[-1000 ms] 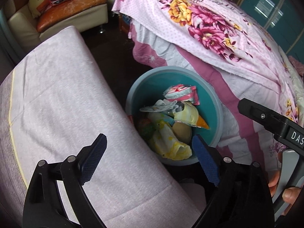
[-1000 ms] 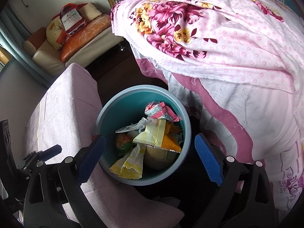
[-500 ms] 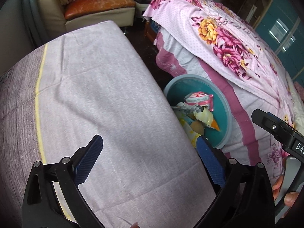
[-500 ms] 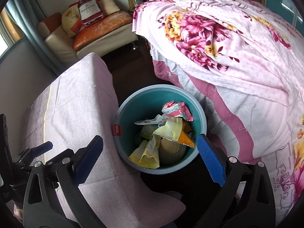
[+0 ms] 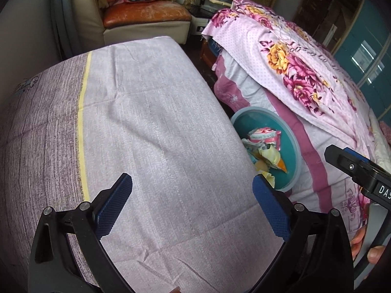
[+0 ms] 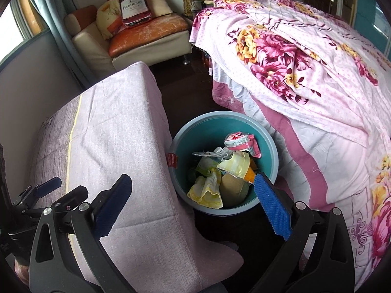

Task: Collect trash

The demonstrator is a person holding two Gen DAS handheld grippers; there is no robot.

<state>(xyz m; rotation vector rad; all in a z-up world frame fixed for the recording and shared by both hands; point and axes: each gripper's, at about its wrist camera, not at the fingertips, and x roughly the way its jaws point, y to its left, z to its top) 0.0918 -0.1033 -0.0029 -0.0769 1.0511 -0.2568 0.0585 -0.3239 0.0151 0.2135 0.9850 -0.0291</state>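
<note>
The left gripper (image 5: 191, 205) hung over the cloth-covered worktop (image 5: 151, 127), its jaws spread wide with nothing between them. The right gripper (image 6: 193, 204) was likewise held with jaws spread and empty — aimed down at the teal bin (image 6: 275, 151) on the dark floor. The bin stood between the worktop's edge and the bed (image 6: 305, 73), touching the cloth on one side. The trash (image 6: 227, 168) — crumpled wrappers, a pink packet (image 6: 240, 141) on top — lay inside it.

left hand-held gripper (image 5: 191, 205): black frame | blue ribbed pads (image 5: 113, 206) | silver screws
</note>
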